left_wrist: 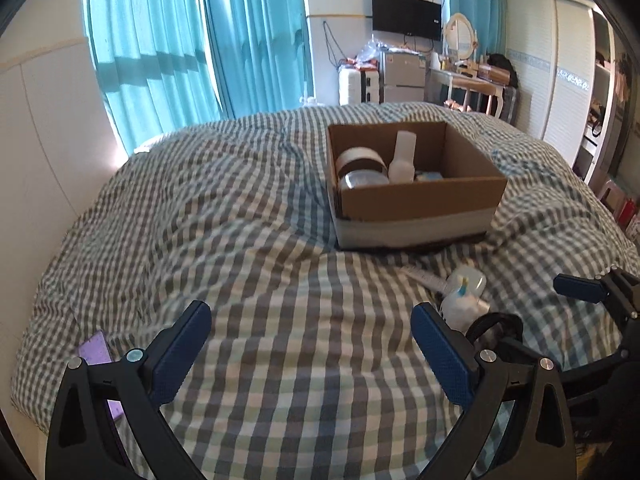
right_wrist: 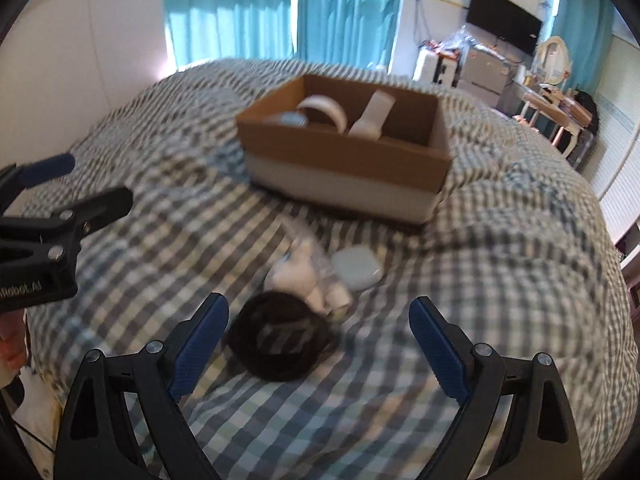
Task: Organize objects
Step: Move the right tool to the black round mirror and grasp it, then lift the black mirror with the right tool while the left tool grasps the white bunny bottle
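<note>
A cardboard box (left_wrist: 416, 200) (right_wrist: 348, 168) sits on the checked bedspread and holds a white bottle (left_wrist: 402, 158) (right_wrist: 372, 118), a roll of tape (left_wrist: 360, 158) (right_wrist: 324, 110) and a round jar (left_wrist: 362, 180). In front of it lie a black ring-shaped roll (right_wrist: 276, 340) (left_wrist: 494, 326), a white plush toy (right_wrist: 302, 276) (left_wrist: 460, 304) and a white round case (right_wrist: 356, 268) (left_wrist: 470, 278). My left gripper (left_wrist: 310, 344) is open and empty over bare bedspread. My right gripper (right_wrist: 320, 340) is open, just above the black roll, touching nothing.
A purple phone (left_wrist: 96, 354) lies at the bed's left edge. Turquoise curtains (left_wrist: 192, 40), a wall TV (left_wrist: 406, 14), a dresser (left_wrist: 472, 80) and a wardrobe (left_wrist: 560, 68) stand beyond the bed. The left gripper shows in the right wrist view (right_wrist: 40, 208).
</note>
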Demonstrator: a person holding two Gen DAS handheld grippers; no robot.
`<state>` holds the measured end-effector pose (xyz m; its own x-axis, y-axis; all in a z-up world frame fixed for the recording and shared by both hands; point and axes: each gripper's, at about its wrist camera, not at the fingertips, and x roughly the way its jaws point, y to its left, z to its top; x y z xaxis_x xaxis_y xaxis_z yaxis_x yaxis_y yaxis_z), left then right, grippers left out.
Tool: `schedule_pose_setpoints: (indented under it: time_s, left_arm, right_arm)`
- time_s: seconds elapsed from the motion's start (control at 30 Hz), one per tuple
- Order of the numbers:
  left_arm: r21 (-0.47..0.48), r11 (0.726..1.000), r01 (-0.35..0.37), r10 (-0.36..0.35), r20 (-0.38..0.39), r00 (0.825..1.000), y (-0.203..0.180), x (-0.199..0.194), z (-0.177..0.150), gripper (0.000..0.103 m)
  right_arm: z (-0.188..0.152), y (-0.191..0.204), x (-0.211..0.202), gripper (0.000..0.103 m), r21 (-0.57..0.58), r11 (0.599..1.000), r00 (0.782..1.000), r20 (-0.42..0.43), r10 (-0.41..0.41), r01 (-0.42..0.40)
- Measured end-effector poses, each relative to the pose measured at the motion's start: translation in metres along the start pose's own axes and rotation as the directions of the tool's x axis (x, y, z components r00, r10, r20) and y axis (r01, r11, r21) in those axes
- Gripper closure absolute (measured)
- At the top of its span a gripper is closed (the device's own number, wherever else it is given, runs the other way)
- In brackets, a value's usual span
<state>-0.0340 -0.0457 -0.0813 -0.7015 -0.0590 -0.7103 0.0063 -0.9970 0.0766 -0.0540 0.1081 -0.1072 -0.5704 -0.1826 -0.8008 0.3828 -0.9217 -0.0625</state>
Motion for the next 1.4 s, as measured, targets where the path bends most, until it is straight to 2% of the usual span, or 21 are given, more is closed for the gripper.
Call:
schedule_pose_setpoints:
  time_s: [0.5,0.57,0.6,0.8,1.0,1.23,1.4]
  left_arm:
    - [-0.033,0.999,0.017,-0.019,-0.057,0.998,0.011,0.02,-0.02,0.0]
    - [-0.034,0.999,0.017,-0.019,-0.059,0.998,0.011,0.02,-0.019,0.0]
    - [-0.035,0.999,0.015,-0.017,-0.061,0.998,0.01,0.021,-0.019,0.001]
    - [-0.024,1.0,0.016,-0.017,-0.066,0.998,0.006,0.022,-0.019,0.001]
    - [-0.025,0.999,0.035,-0.037,-0.082,0.996,-0.003,0.026,-0.017,0.0]
    - [0.007,0.997,0.077,-0.076,-0.087,0.993,-0.034,0.033,-0.012,0.001]
    - [0.047,0.99,0.133,-0.129,-0.077,0.989,-0.063,0.037,-0.005,0.001]
  right_arm:
    - [-0.02,0.026,0.048,0.011,-0.068,0.998,0.994,-0.107,-0.018,0.011]
    - [-0.022,0.028,0.049,0.015,-0.079,0.997,0.994,-0.111,-0.025,0.016]
    - [-0.023,0.029,0.049,0.022,-0.087,0.996,0.994,-0.11,-0.024,0.014]
    - [-0.024,0.026,0.042,0.024,-0.083,0.996,0.997,-0.074,-0.025,0.019]
    - [-0.019,0.006,0.014,0.024,-0.056,0.998,0.999,0.006,-0.041,0.041]
    - [-0.016,-0.034,-0.012,0.024,0.025,0.997,0.995,0.058,-0.077,0.076]
    - [-0.015,-0.056,-0.022,0.024,0.07,0.993,0.992,0.081,-0.101,0.095]
